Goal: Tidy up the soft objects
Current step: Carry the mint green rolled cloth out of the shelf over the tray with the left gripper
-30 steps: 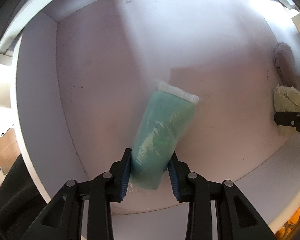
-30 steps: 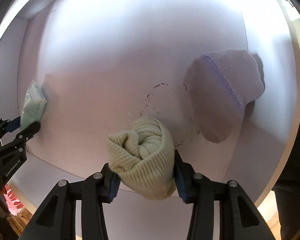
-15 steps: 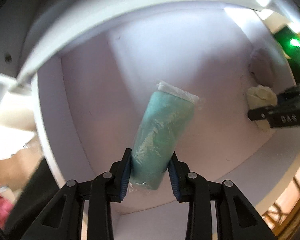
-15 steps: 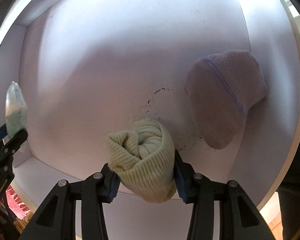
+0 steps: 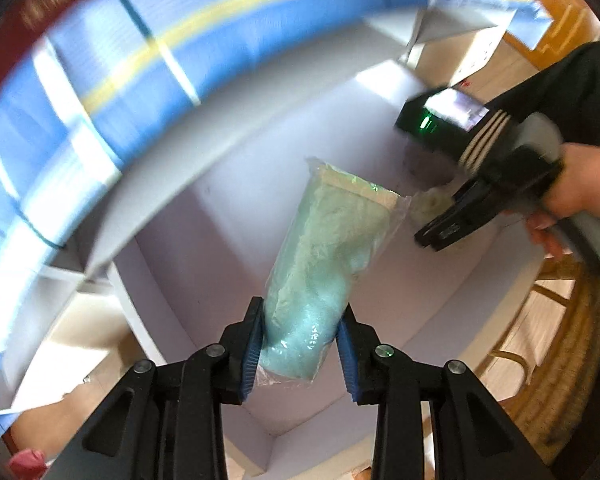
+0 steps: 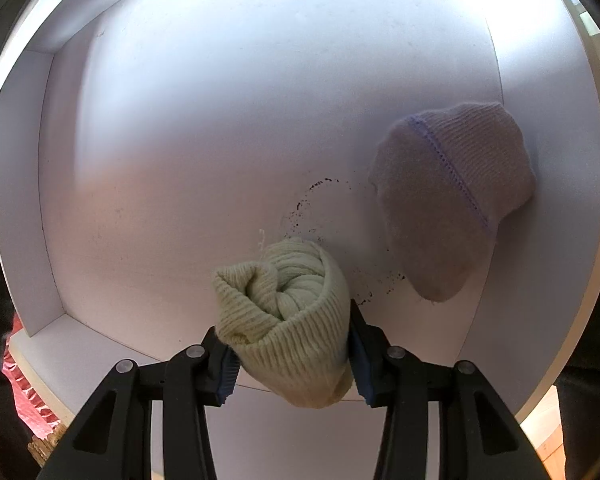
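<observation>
A: Where is the teal bundle (image 5: 316, 276) sitting relative to the left gripper (image 5: 300, 344)?

B: It is reaching straight out ahead of the jaws, long axis running along the fingers and leaning a little to the right. The blue pads are pinching its near end, and the far end is hanging free above the white compartment (image 5: 204, 248), touching nothing.

A: What is it made of?

B: It is looking like soft, fluffy cloth rolled into a cylinder and sealed in a clear crinkly plastic sleeve, with a pale band at the far end, though the picture is blurring there, so the band may be card or folded fabric.

A: And the other hand?

B: The right gripper (image 6: 292, 356) is clamping a cream ribbed knit roll (image 6: 288, 316), chunky and folded in on itself, with the jaws closing on its lower half. It is hovering low over the compartment floor (image 6: 220, 160), just beside a flat lilac knit beanie (image 6: 452, 196) with a stitched blue line, lying against the right wall.

A: Which hand is nearer a resting place?

B: I am judging the right; its roll is sitting nearly on the floor, while the teal bundle is hanging well above the opening
</observation>
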Demonstrator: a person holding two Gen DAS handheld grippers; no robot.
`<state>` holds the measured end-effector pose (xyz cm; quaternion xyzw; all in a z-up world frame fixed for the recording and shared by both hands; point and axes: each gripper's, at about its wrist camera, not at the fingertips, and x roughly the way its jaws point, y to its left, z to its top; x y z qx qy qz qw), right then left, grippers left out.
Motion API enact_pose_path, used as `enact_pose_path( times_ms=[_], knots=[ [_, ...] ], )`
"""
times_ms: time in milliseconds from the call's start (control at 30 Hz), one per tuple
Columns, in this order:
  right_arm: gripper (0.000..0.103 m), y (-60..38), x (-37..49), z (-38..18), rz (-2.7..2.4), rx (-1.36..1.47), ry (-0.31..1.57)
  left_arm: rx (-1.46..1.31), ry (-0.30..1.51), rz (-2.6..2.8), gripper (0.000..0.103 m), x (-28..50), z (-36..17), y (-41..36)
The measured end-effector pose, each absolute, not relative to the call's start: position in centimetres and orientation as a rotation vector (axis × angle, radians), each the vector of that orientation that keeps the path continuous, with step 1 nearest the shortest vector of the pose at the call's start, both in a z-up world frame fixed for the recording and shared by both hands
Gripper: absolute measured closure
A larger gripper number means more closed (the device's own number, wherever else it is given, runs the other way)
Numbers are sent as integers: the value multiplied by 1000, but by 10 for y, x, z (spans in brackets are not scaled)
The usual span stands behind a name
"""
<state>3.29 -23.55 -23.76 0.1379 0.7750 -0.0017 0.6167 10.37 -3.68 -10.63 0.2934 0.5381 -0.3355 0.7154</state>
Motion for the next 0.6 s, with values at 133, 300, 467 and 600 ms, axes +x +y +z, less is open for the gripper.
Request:
enact_pose_path(
  times_ms=[133, 300, 467, 600],
  knots=[
    [57, -234, 30, -241, -7, 323, 1784, 588, 1137, -766, 68, 113, -62, -33],
    [57, -233, 29, -244, -5, 323, 1784, 476, 1080, -781, 68, 118, -4, -26],
    [57, -232, 31, -242, -4, 314, 1783, 278, 1054, -749, 68, 146, 51, -18],
    [57, -229, 30, -241, -5, 303, 1782, 158, 1010, -680, 68, 174, 85, -12]
  ],
)
